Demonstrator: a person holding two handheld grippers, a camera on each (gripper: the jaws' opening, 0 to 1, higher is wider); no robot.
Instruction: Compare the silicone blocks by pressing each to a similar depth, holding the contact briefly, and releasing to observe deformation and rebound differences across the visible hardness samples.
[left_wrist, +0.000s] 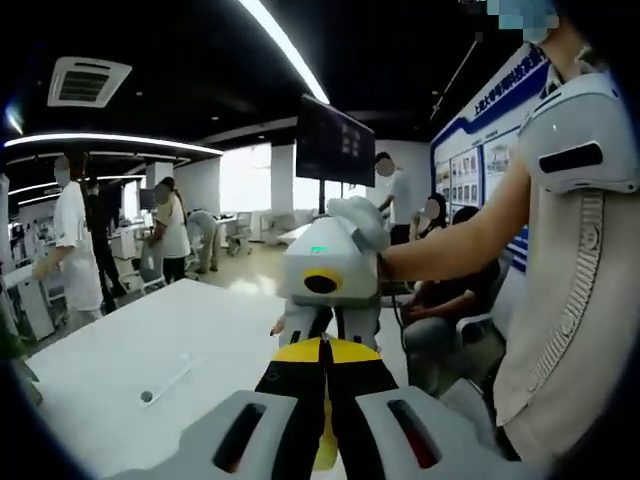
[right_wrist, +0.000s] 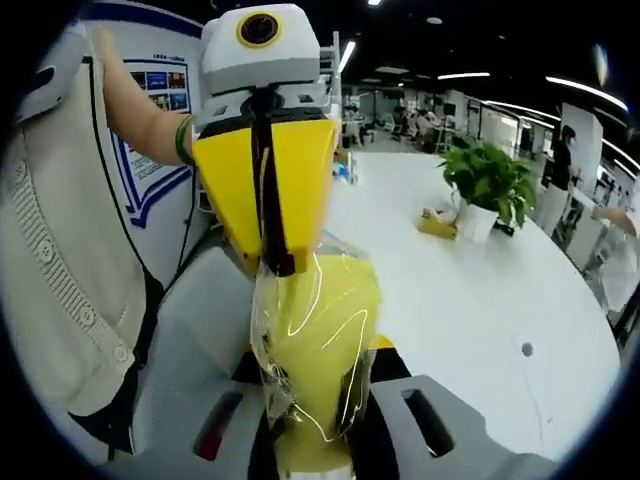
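A yellow silicone block (right_wrist: 325, 320) in clear crinkled wrap hangs in the air between my two grippers, which face each other tip to tip. In the right gripper view, my right gripper (right_wrist: 310, 400) is shut on the block's lower part, and the block hides its fingertips. From above, my left gripper (right_wrist: 272, 262) comes in with its yellow jaws pinched shut on the wrap's top edge. In the left gripper view, my left gripper (left_wrist: 323, 385) is shut with a sliver of the yellow block (left_wrist: 326, 450) between its fingers. Just beyond it, my right gripper (left_wrist: 322, 345) points back at it.
A long white table (left_wrist: 130, 350) (right_wrist: 480, 300) lies below and beside the grippers. On it stand a potted plant (right_wrist: 490, 185), a small yellow item (right_wrist: 437, 222) and a thin stick-like tool (left_wrist: 165, 385). The person's arm (left_wrist: 450, 250) and body are close by. Several people stand in the room behind.
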